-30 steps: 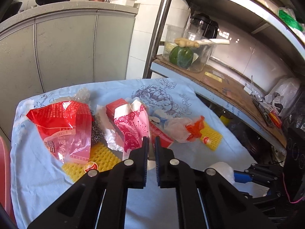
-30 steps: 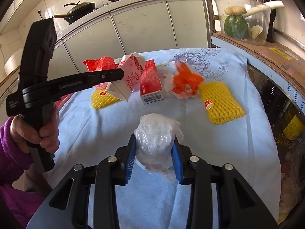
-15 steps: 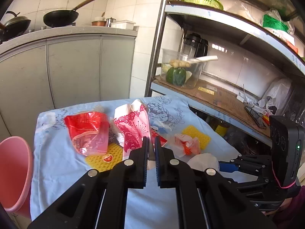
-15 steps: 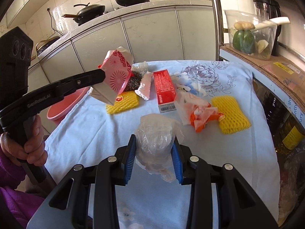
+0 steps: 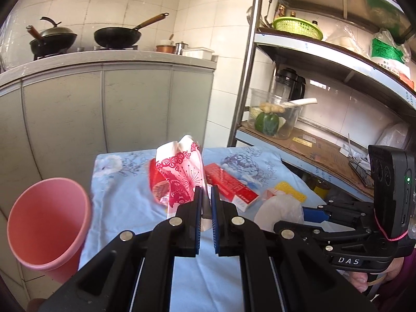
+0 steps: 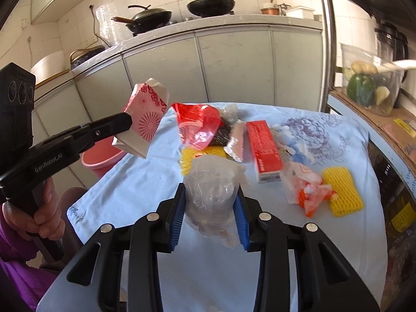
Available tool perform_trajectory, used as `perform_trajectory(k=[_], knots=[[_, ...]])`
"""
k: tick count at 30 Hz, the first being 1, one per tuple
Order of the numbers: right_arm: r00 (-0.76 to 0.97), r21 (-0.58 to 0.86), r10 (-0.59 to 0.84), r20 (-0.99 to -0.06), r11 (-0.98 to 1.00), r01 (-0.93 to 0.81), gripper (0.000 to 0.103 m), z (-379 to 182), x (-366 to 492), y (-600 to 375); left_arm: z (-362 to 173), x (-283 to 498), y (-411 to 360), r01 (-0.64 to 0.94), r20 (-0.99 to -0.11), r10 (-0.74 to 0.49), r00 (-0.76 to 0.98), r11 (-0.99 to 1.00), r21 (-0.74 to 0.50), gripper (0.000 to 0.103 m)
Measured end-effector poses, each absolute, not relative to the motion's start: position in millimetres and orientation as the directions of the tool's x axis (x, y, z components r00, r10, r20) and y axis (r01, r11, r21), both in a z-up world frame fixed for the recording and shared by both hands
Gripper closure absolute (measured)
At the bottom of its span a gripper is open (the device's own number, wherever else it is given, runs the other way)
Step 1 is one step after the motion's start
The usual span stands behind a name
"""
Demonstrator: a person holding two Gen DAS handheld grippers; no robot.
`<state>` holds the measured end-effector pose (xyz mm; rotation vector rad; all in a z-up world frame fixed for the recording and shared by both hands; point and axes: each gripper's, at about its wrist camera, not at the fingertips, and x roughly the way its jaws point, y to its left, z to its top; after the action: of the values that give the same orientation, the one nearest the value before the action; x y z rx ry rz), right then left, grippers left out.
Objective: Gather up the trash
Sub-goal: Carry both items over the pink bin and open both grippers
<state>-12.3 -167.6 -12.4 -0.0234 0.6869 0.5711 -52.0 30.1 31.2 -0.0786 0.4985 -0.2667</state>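
The left gripper (image 5: 206, 195) has its fingers pinched tight on the lower edge of a pink-and-white paper bag (image 5: 182, 171), which hangs clear of the table (image 5: 124, 208); in the right wrist view the same bag (image 6: 145, 119) sits at about 10 o'clock, above and beside the pink bin (image 6: 100, 153). In the left wrist view that bin (image 5: 46, 223) opens at 8 o'clock, off the table's edge. The right gripper (image 6: 210, 208) is closed around a crumpled clear plastic bag (image 6: 212, 187), squeezed between the blue pads. Both pieces look very light and limp (the paper a little stiffer, holding its creases), so neither should strain a grip, but the film is likely slick and springy and could creep out if the squeeze slackens; a hold across its bunched middle, as now, seems safest. The paper bag is best taken by a folded edge, where layers stack. On the table remain a red plastic wrapper (image 6: 197, 124) at 12 o'clock, a red carton (image 6: 264, 150) at 1 o'clock, a yellow foam net (image 6: 342, 189) and an orange-and-white wrapper (image 6: 309, 192) at 3 o'clock. The carton looks rigid and suits a grip across its narrow sides; the foam net should crush softly anywhere.
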Motion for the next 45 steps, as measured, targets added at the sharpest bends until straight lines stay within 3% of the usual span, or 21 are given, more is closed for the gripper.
perform_trajectory(k=[23, 33, 45], knots=[[0.508, 0.114, 0.679, -0.53, 0.651, -0.751, 0.067, 20.6, 3.9, -15.0, 34.5, -93.0, 142.7, -0.101, -0.393, 0.08, 0.916, 0.994, -0.034, 0.097], [0.437, 0.105, 0.702, -0.563, 0.584, -0.805, 0.067, 6.0, 23.1, 54.9, 11.7, -94.8, 201.5, -0.215, -0.463, 0.17, 0.87, 0.975, -0.046, 0.096], [0.347, 0.152, 0.655, -0.671, 0.58, -0.8, 0.067, -33.1, 53.5, 117.3, -20.4, -67.5, 240.9, -0.256, -0.579, 0.145, 0.802, 0.96, -0.115, 0.096]])
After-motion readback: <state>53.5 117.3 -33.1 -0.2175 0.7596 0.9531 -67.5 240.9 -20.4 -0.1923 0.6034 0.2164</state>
